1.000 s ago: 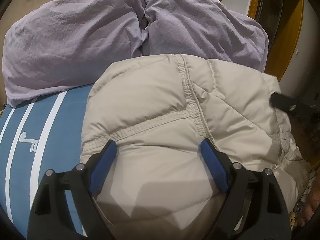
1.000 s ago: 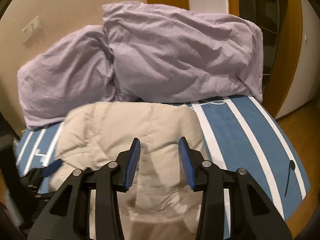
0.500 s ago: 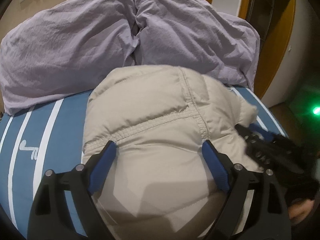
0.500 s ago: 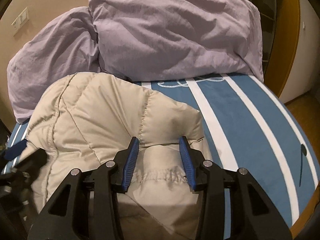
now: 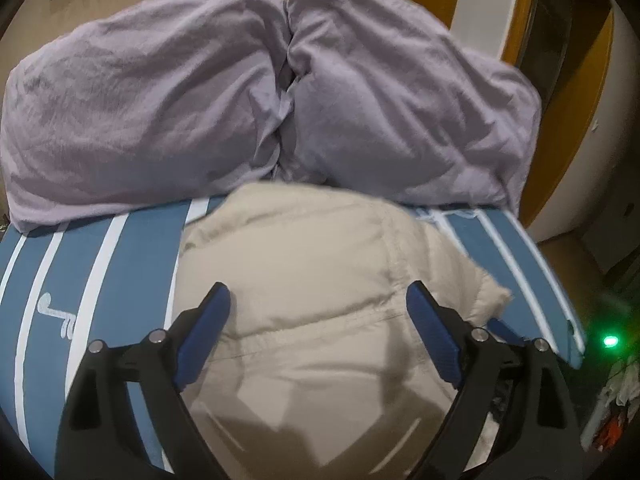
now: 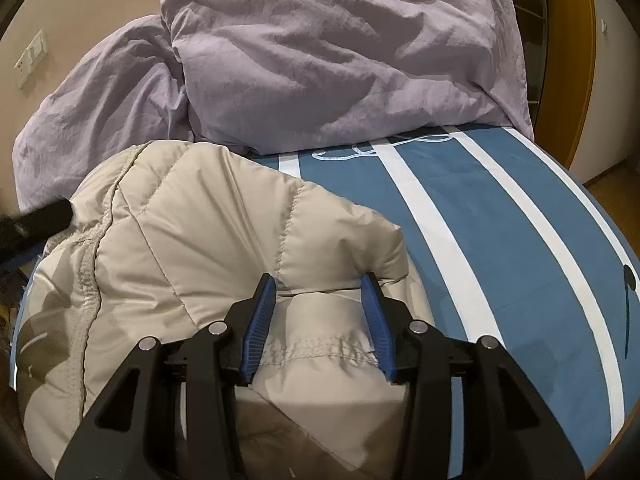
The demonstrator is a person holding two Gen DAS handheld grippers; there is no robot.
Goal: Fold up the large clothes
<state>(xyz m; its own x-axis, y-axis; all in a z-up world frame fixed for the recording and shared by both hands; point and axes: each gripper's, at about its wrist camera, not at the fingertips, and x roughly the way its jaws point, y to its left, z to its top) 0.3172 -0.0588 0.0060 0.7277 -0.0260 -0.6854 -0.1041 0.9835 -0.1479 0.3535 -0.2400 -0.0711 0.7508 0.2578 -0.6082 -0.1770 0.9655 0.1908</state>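
Jacket (image 6: 192,248) bunched on bed (image 6: 500,220); fold sits between right tool (image 6: 320,300) pads, opening, ungripped; left tool (image 5: 318,308) wide, opening above.

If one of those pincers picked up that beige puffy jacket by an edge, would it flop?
Probably: the beige jacket already bends softly over itself on the bed. Its puffed quilting suggests it is light for its bulk, and the smooth shell may slip.
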